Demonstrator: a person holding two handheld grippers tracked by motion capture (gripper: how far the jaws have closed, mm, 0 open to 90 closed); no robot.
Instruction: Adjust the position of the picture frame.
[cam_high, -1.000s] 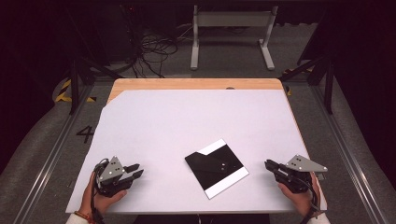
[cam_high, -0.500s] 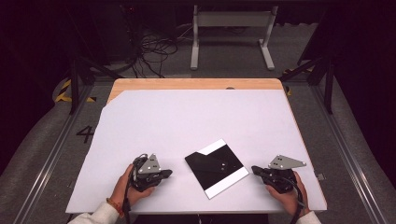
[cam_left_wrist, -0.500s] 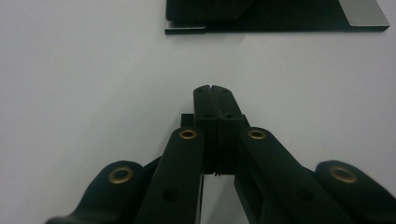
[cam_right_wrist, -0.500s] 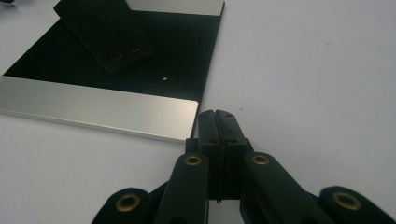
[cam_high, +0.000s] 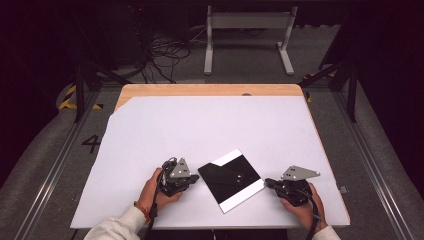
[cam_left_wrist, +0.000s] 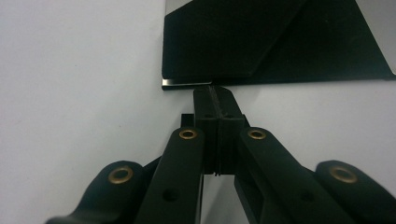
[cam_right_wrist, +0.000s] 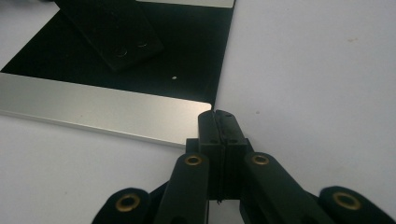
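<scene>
A person's two hands each hold one gripper low over a white table (cam_high: 210, 130), with one black square plate (cam_high: 231, 179) lying flat between them near the front edge. At left, the left gripper (cam_high: 192, 178) rests just beside the plate's left edge, its jaws pressed together on nothing; in the left gripper view the joined tips (cam_left_wrist: 214, 93) meet that edge of the plate (cam_left_wrist: 261, 42). The plate carries two pale silver strips, one along its far side and one along its near side, and three small light dots on its dark face. At right, the right gripper (cam_high: 270, 183) sits at the plate's near right corner, jaws likewise pressed together and empty; the right gripper view puts its tips (cam_right_wrist: 218, 116) at the corner of one silver strip (cam_right_wrist: 102, 109). One bare wooden band (cam_high: 210, 90) edges the table's far side. Beyond, on a grey floor in a dark room, lie a tangle of cables (cam_high: 165, 55) and one pale metal frame (cam_high: 247, 30).
</scene>
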